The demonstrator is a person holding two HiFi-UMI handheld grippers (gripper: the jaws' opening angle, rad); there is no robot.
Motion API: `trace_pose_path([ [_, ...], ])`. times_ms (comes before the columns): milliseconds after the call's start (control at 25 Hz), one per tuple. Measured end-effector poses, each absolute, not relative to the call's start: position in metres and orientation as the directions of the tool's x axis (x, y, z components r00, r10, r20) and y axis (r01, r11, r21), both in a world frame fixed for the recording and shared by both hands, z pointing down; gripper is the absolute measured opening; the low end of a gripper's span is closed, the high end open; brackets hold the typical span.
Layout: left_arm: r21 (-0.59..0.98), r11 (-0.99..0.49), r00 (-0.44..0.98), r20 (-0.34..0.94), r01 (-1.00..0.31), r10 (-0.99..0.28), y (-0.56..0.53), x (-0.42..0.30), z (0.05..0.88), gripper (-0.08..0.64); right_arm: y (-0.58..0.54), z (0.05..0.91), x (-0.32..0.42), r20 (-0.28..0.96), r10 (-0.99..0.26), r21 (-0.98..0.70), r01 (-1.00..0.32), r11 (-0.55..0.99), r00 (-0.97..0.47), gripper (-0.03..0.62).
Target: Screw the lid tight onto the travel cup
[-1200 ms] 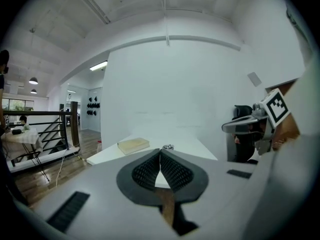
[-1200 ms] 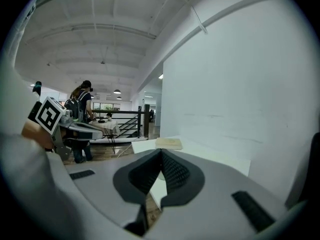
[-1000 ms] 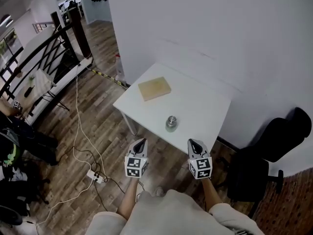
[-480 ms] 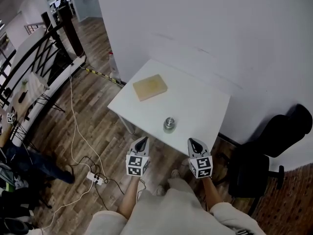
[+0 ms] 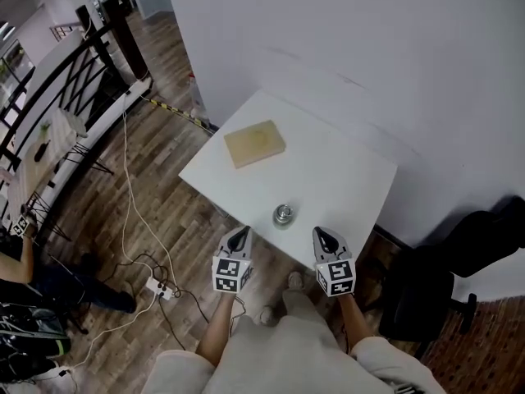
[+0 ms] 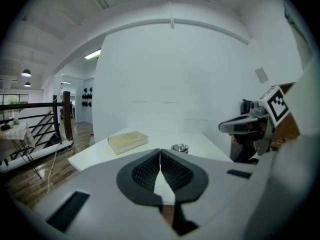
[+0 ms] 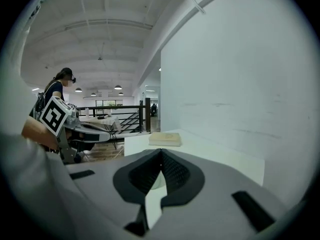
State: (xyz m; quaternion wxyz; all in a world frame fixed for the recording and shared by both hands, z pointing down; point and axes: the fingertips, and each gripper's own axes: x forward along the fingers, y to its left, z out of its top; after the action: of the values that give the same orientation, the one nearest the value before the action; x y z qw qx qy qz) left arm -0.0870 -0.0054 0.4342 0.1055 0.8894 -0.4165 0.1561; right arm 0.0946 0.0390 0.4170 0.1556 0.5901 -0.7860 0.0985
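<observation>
Approach: we held left tongs [image 5: 238,236] and right tongs [image 5: 320,236] shut, empty, short of travel cup [image 5: 284,214] on desk [image 5: 353,179]; both needed opening first, one to steady cup.

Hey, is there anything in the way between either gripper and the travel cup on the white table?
Nothing visible. The travel cup stands alone near the table's front edge; only bare tabletop and air separate it from the left gripper and right gripper. The tan block lies farther back, behind the cup.
</observation>
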Motion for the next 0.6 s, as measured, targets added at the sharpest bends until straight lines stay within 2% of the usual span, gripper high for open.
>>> trace_pose_path([
  [600,0.038,-0.514,0.480,0.422,-0.857,-0.769,-0.044,-0.065,0.469,0.008,-0.023,0.453,0.116,0.385,-0.809,-0.041,-0.884,0.466,-0.444,0.000],
])
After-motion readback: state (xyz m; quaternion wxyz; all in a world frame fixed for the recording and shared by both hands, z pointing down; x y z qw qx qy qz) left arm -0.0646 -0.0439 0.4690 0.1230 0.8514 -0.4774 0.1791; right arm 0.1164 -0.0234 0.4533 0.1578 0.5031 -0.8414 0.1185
